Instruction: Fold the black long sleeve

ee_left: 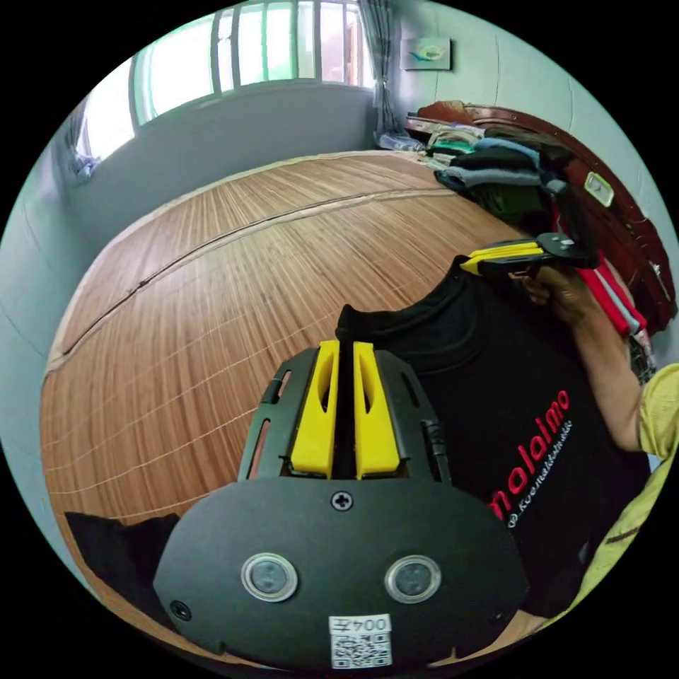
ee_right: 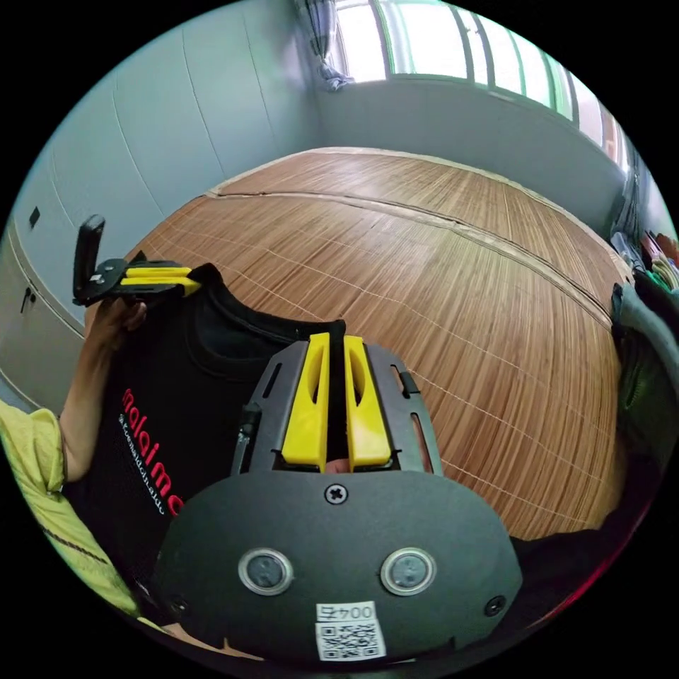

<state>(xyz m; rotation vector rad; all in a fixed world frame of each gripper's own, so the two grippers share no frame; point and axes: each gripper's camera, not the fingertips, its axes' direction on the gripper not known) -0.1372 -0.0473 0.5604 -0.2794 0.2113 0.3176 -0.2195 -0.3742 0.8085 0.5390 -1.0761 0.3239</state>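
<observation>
In the left gripper view, the left gripper (ee_left: 344, 346) sat at lower centre, its yellow jaws pressed together on a pinched peak of the black long sleeve (ee_left: 495, 396) near the collar. The garment hung to the right of the jaws, showing red lettering at lower right. At right of centre, the right gripper (ee_left: 472, 263) was clamped on the shirt's other shoulder, held by a hand (ee_left: 559, 286) with a yellow-green sleeve (ee_left: 661, 417) at the frame's right edge.

Behind the shirt, a woven bamboo mat (ee_left: 212, 297) covered a broad flat surface, with a seam running diagonally across it. A pale grey-blue wall (ee_left: 226, 141) rose beyond, under a bright window (ee_left: 233, 56) along the top. At upper right lay a pile of folded clothes (ee_left: 495, 166) against a dark wooden headboard (ee_left: 622, 226), with a small picture (ee_left: 426, 53) on the wall above.

In the right gripper view, the right gripper (ee_right: 336, 343) at centre gripped the shirt (ee_right: 170, 396) in closed jaws; the left gripper (ee_right: 191, 283) showed at the left, also closed on the cloth. The mat (ee_right: 460, 283) spread across the middle, with the window (ee_right: 460, 42) at the top.
</observation>
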